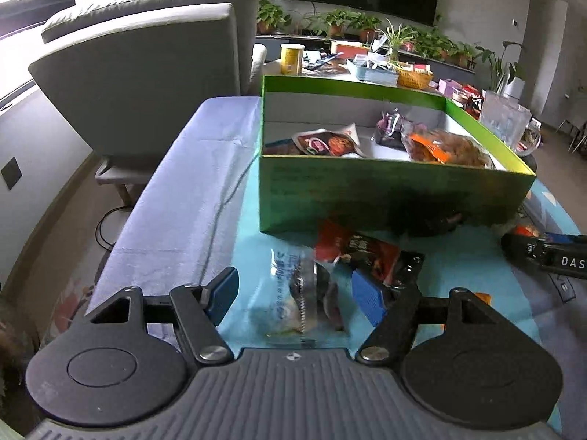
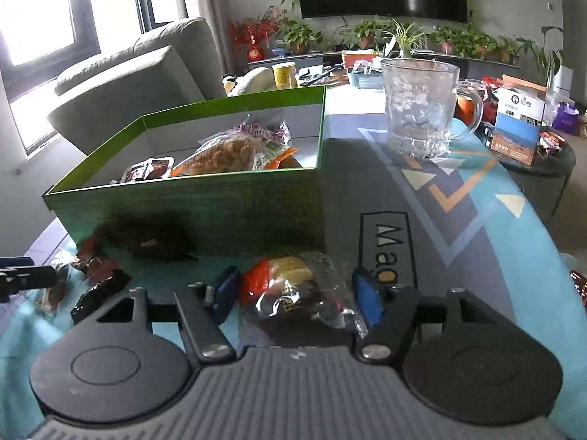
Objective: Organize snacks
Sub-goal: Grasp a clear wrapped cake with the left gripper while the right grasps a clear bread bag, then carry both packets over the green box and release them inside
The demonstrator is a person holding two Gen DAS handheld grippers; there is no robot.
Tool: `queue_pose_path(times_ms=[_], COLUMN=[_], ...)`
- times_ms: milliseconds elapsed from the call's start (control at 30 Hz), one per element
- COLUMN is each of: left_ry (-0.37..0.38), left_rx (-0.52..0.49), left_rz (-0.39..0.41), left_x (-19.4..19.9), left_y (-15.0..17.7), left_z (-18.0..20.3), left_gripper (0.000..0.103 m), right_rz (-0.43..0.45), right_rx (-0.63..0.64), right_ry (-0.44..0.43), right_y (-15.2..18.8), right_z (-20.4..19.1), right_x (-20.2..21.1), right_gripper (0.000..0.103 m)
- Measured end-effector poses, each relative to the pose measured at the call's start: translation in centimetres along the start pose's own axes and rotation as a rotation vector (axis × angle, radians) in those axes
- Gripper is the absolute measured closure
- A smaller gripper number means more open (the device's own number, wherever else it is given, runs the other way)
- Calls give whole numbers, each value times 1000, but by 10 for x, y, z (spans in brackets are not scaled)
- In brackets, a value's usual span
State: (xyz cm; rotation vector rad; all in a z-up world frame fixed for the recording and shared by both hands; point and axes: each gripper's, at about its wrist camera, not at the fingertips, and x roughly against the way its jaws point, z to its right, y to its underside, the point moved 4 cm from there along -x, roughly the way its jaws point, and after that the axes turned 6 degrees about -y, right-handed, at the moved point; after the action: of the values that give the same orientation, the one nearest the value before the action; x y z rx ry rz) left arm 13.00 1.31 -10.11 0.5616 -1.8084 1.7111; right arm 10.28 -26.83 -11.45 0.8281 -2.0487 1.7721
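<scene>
A green box (image 1: 367, 198) stands on the table and holds several snack packets; it also shows in the right wrist view (image 2: 205, 205). My left gripper (image 1: 297, 293) is open, its blue pads either side of a clear snack packet (image 1: 304, 297) lying on the teal mat. A red and black packet (image 1: 363, 253) lies just beyond it. My right gripper (image 2: 297, 293) is open around a clear packet with orange and dark contents (image 2: 297, 293) in front of the box. The right gripper shows at the edge of the left wrist view (image 1: 550, 256).
Dark small packets (image 2: 99, 278) lie left of the right gripper. A glass mug (image 2: 422, 110) stands right of the box. A grey armchair (image 1: 146, 84) is to the left. A cluttered table with plants (image 1: 367, 62) and a carton (image 2: 517, 124) stand behind.
</scene>
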Motion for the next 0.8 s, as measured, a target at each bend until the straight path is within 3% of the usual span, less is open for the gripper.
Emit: queue_pose_path(times_ms=[233,333,367,500,800], left_ry=[3,2,4,28,27], left_rx=[-27,-7,-2,14,-4], left_rz=[-15,-14,-14,-18,78], left_x=[-8,-9,-8,0,30], left_y=[3,5,5,5,-11], left_z=[11,9,8,5,12], left_gripper=[38,51,63,65,66], right_rz=[22,39,44,62,121], right_rx=[1,0,0,3,36], right_ry=[-18,-23,-25,-35,-71], right_y=[2,0,-1,-2,-13], right_z=[-7,-8,-8,-10,-25], right_x=[14,21,24,31,44], right_gripper=[42,42,42,42,42])
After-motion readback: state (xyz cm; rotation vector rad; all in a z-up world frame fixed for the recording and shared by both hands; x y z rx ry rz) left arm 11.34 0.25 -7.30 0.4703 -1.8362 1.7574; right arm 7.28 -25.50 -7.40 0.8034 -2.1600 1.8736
